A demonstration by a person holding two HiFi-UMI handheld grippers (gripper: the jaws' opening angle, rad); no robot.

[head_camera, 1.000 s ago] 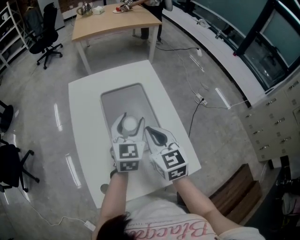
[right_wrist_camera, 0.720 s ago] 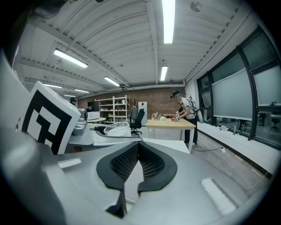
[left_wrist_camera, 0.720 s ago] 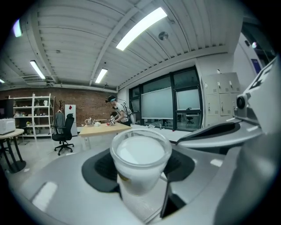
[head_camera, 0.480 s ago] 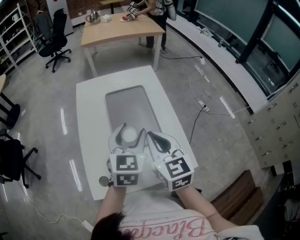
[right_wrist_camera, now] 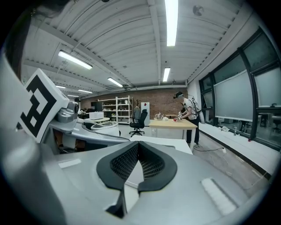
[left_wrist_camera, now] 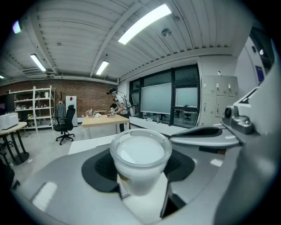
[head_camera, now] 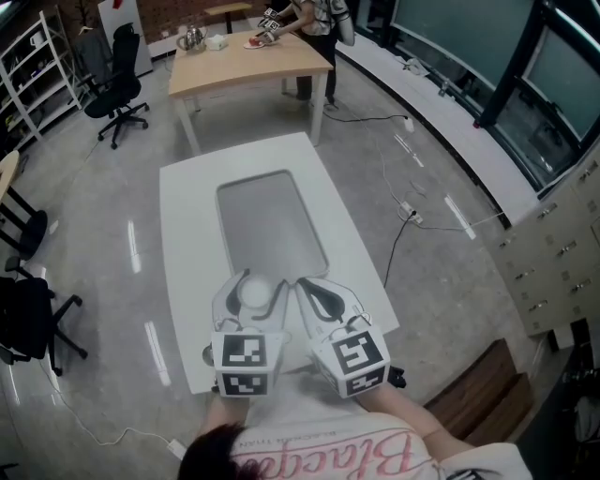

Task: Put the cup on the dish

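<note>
Two grippers sat side by side over the near end of the white table [head_camera: 187,225]. The left gripper [head_camera: 264,281] had its jaws spread wide and clamped on the cup [left_wrist_camera: 140,160], a pad on each side, mouth up. The cup was held short of the grey tray [head_camera: 267,220], which lay along the table's middle. The right gripper [right_wrist_camera: 138,154] was just beside it, jaws pressed together with nothing between them. A small round thing [head_camera: 208,355] showed at the table's near left edge, partly behind the left gripper (too small to identify). Beyond stood a wooden table [head_camera: 248,61] with a person [head_camera: 314,11] at it. A chair [head_camera: 117,89] stood to the left, and a cable [head_camera: 394,234] lay on the floor to the right.
</note>
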